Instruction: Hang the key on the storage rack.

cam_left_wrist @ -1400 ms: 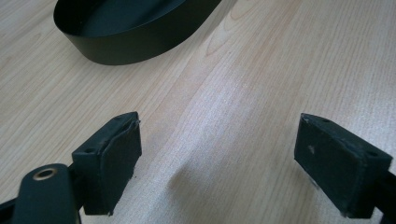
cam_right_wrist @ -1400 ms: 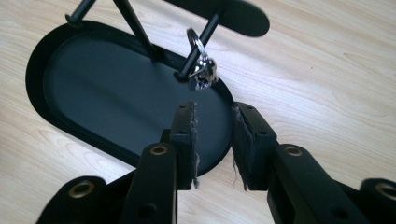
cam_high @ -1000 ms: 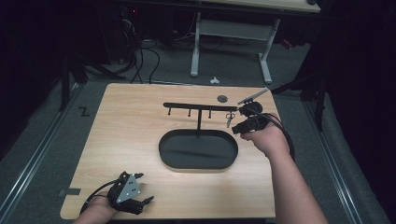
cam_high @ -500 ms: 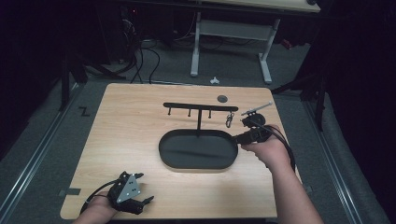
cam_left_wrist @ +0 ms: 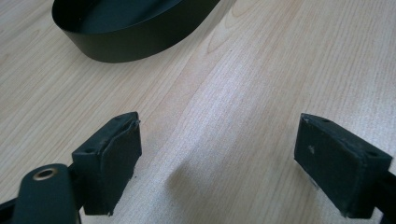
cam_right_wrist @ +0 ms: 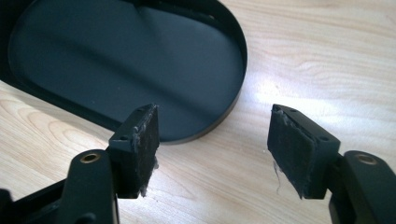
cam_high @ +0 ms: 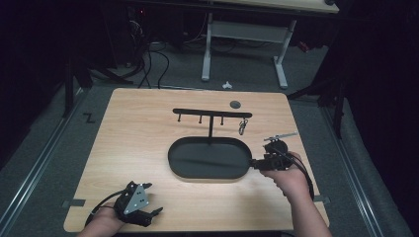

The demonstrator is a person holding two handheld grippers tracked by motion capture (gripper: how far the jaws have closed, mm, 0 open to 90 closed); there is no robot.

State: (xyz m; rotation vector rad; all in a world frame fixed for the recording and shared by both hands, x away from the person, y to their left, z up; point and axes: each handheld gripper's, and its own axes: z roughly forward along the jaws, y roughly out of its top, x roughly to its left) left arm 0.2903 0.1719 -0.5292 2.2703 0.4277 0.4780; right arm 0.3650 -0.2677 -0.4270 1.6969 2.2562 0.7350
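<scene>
Tray (cam_right_wrist: 140, 56) rim lies just ahead of right gripper's (cam_right_wrist: 212, 135) open, just-widened, empty jaws.

We see a black oval tray (cam_high: 207, 159) with a low upright wall, which lies flat on the middle of the wooden table, its long side across the table. Its inside is dark and smooth. At its far edge a thin black post rises and carries a crossbar (cam_high: 212, 113) with small hooks; on the right end hook a small metal ring thing (cam_high: 243, 127) hangs.
</scene>
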